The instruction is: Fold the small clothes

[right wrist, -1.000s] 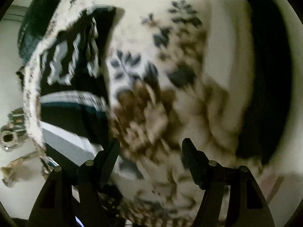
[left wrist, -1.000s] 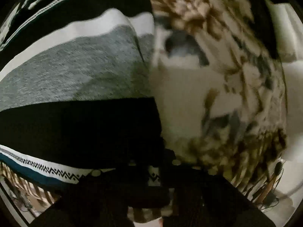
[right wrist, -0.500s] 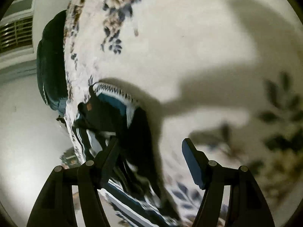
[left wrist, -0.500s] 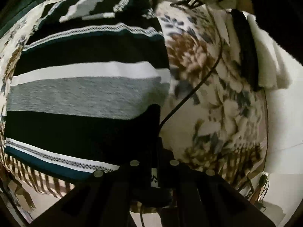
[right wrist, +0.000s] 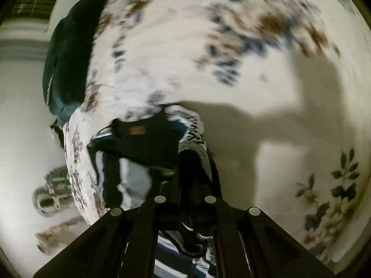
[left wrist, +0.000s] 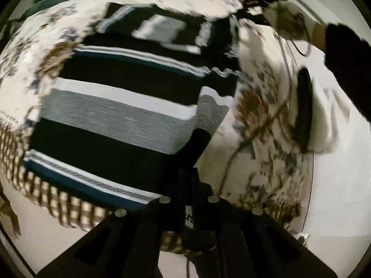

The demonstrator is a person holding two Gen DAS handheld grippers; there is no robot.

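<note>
A striped sweater [left wrist: 129, 106] in black, grey, white and teal lies spread on a floral bedspread [left wrist: 262, 115]. My left gripper [left wrist: 189, 185] is shut on the sweater's near right edge, on the black band. My right gripper [right wrist: 185, 180] is shut on another edge of the same sweater [right wrist: 148, 139], whose cloth bunches up between the fingers near its collar and brown label. In the left wrist view the right gripper [left wrist: 262, 4] shows at the sweater's far right corner, held by a hand in a dark sleeve.
A dark green cloth [right wrist: 69, 62] lies at the far edge of the bed. A black strip [left wrist: 303, 108] lies on a white cloth at the right. The bedspread's checked border [left wrist: 58, 199] hangs over the near edge. Metal objects [right wrist: 51, 192] stand on the floor.
My right gripper went from open above the bedspread to shut on the sweater's edge. The left gripper stayed shut on the sweater and drew back, so more of the sweater shows.
</note>
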